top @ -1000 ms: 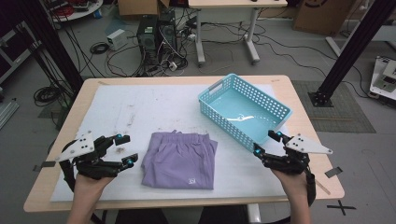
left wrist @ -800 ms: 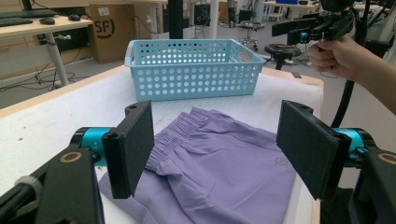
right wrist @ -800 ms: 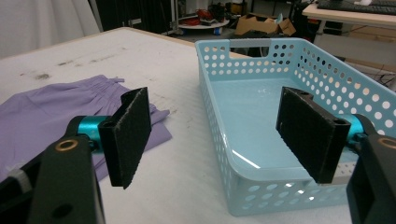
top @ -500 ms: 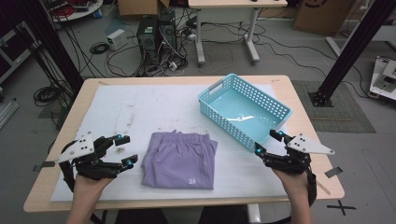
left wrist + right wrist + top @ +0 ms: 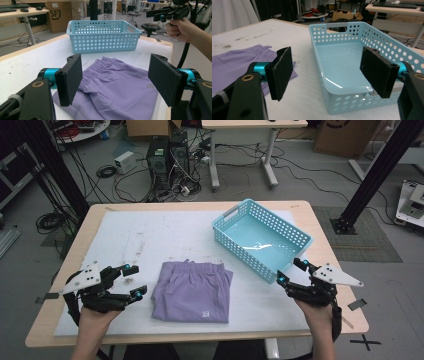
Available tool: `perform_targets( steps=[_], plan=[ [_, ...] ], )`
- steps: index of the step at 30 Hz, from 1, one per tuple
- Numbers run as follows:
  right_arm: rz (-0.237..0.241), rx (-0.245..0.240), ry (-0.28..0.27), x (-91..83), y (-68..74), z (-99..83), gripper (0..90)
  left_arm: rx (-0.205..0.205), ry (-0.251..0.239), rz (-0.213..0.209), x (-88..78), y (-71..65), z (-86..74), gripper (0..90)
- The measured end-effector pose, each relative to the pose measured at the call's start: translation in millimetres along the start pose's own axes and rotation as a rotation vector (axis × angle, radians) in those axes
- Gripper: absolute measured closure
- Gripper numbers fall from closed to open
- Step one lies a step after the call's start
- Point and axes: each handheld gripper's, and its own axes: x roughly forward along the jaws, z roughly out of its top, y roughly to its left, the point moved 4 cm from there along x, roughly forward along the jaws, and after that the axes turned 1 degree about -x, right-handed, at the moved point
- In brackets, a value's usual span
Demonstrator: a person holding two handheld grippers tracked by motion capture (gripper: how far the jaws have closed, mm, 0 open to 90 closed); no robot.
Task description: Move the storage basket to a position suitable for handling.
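Observation:
A folded pair of purple shorts point(image 5: 192, 291) lies flat on the white mat near the table's front, also in the left gripper view point(image 5: 117, 90) and at the left of the right gripper view point(image 5: 235, 62). A light blue perforated basket point(image 5: 261, 239) stands empty behind and right of it point(image 5: 102, 36) point(image 5: 342, 65). My left gripper point(image 5: 134, 281) hovers open just left of the shorts, nothing between its pads point(image 5: 70, 78). My right gripper point(image 5: 290, 271) is open at the basket's near corner, its pads point(image 5: 280, 72) apart and empty.
A white mat point(image 5: 150, 237) covers most of the wooden table point(image 5: 310, 215). Beyond the far edge are computer towers point(image 5: 165, 157), tangled cables, a second desk and black frame posts. A person's hand holding the right gripper shows in the left gripper view point(image 5: 180, 27).
The right gripper has edged slightly toward the basket. The left gripper and the shorts have stayed put.

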Motion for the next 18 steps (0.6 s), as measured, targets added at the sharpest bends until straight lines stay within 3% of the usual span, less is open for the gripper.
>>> perform_targets(
  steps=[16,18],
  plan=[
    [-0.049,0.036,0.014,1.4,-10.8,-7.1,27.0,0.002,0.006,0.000,2.9,5.1,-3.3,27.7],
    [-0.101,0.091,0.016,3.8,-16.9,-11.1,26.9,0.000,0.011,0.002,5.1,7.4,-3.7,27.7]
  ],
)
